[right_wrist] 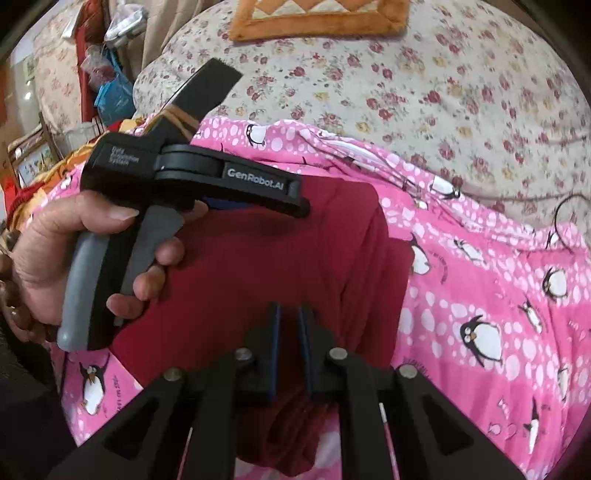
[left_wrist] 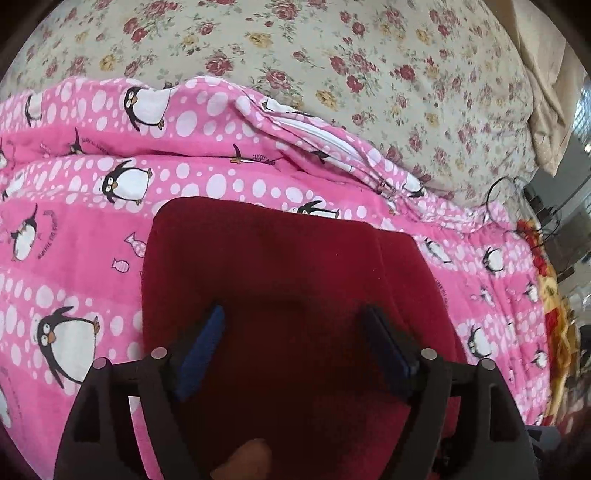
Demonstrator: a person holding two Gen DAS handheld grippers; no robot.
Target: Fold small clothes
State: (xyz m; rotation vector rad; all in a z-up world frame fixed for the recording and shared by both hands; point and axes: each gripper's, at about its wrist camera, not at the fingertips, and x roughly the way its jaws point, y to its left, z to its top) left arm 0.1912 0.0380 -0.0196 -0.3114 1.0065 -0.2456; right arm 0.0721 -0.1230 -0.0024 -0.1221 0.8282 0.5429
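A dark red garment (left_wrist: 280, 266) lies partly folded on a pink penguin-print blanket (left_wrist: 74, 240). My left gripper (left_wrist: 295, 332) is open just above its middle, blue pads (left_wrist: 207, 343) wide apart, nothing between them. In the right wrist view the same red garment (right_wrist: 266, 258) lies flat, with folded layers along its right side. My right gripper (right_wrist: 290, 332) is nearly shut over the garment's near edge, a narrow gap between the pads; whether cloth is pinched I cannot tell. The left gripper's body (right_wrist: 207, 177) hovers over the garment's far left, held by a hand (right_wrist: 85, 254).
A floral bedsheet (left_wrist: 332, 55) lies beyond the pink blanket (right_wrist: 498, 314). An orange-bordered cushion (right_wrist: 314, 18) sits at the far edge. Cluttered bags and boxes (right_wrist: 103, 74) stand at the left of the bed. A thin black cable (left_wrist: 517, 199) lies at the right.
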